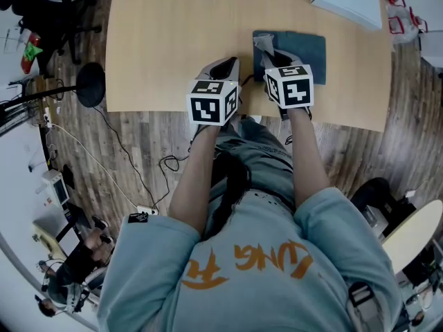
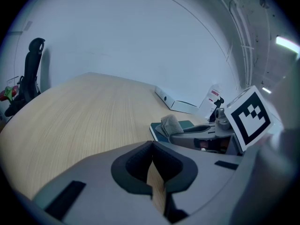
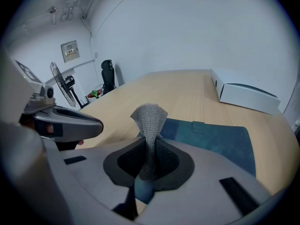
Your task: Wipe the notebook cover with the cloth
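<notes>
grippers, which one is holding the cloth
The right gripper, over the blue notebook: the cloth is pinched in its jaws. The left gripper is shut, empty.

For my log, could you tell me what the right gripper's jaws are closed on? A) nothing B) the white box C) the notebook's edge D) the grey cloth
D: the right gripper pinches the grey cloth, which stands up between its jaws above the blue notebook.
</notes>
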`<state>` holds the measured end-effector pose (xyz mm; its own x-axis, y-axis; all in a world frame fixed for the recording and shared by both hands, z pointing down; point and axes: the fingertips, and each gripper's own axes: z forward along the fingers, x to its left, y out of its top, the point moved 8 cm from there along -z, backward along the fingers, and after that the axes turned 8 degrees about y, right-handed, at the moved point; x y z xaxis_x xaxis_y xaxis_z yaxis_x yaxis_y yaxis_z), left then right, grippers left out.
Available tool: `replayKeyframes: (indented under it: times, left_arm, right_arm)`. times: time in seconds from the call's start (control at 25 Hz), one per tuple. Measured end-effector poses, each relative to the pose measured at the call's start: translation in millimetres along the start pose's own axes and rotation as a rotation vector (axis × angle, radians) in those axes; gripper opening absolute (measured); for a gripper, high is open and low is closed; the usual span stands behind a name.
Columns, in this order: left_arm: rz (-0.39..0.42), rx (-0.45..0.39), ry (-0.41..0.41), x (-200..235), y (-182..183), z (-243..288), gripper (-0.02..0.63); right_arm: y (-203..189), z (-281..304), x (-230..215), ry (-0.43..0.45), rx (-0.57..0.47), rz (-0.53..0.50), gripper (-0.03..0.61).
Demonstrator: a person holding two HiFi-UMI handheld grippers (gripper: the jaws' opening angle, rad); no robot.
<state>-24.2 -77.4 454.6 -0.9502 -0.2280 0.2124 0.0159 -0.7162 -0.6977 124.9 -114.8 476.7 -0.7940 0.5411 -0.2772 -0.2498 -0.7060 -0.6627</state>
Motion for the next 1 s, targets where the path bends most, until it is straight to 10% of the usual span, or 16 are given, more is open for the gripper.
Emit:
replayKeyframes:
  times: [1.0]
  left_arm:
    - [0.06, 0.021, -0.06, -28, 8, 17, 0.017]
  right_arm:
    - [-12, -27, -37, -0.073, -0.045, 0.078, 0.031]
